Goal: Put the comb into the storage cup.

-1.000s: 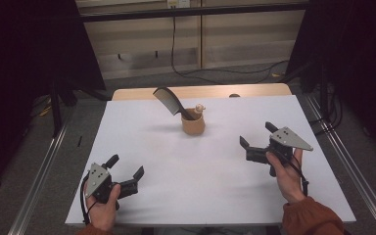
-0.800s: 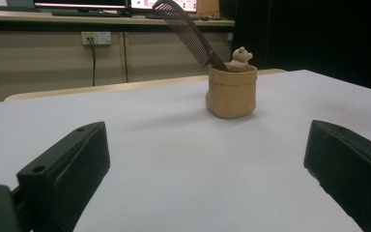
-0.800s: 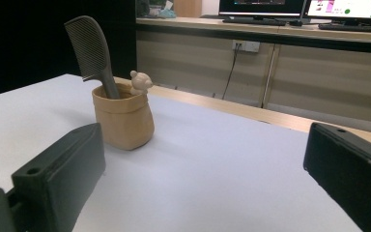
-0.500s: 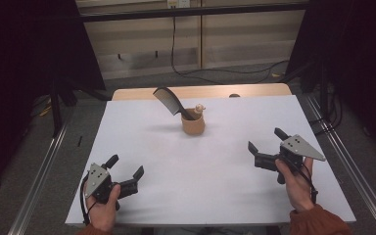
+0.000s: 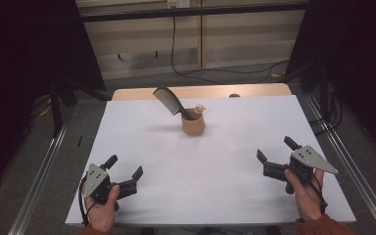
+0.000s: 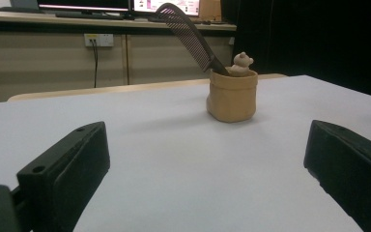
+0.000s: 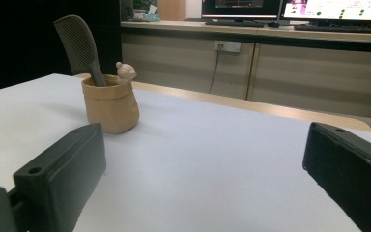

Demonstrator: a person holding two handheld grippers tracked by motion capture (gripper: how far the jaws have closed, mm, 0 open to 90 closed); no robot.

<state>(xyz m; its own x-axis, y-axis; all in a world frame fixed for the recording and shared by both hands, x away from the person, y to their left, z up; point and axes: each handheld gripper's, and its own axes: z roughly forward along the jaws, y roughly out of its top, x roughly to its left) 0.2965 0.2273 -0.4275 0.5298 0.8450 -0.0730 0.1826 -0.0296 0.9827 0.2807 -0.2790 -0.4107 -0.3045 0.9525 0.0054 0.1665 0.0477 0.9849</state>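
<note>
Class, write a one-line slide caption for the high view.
Two hand-held grippers, left gripper and right gripper, open, flank a tan pouch holding a dark comb.

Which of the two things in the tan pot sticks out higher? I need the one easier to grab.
The dark comb: it leans far above the pot rim, while the small bear figure barely peeks over it.

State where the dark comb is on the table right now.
In the high view the comb stands tilted in the tan pot near the table's far edge, beside a small bear figure, well ahead of both grippers.
</note>
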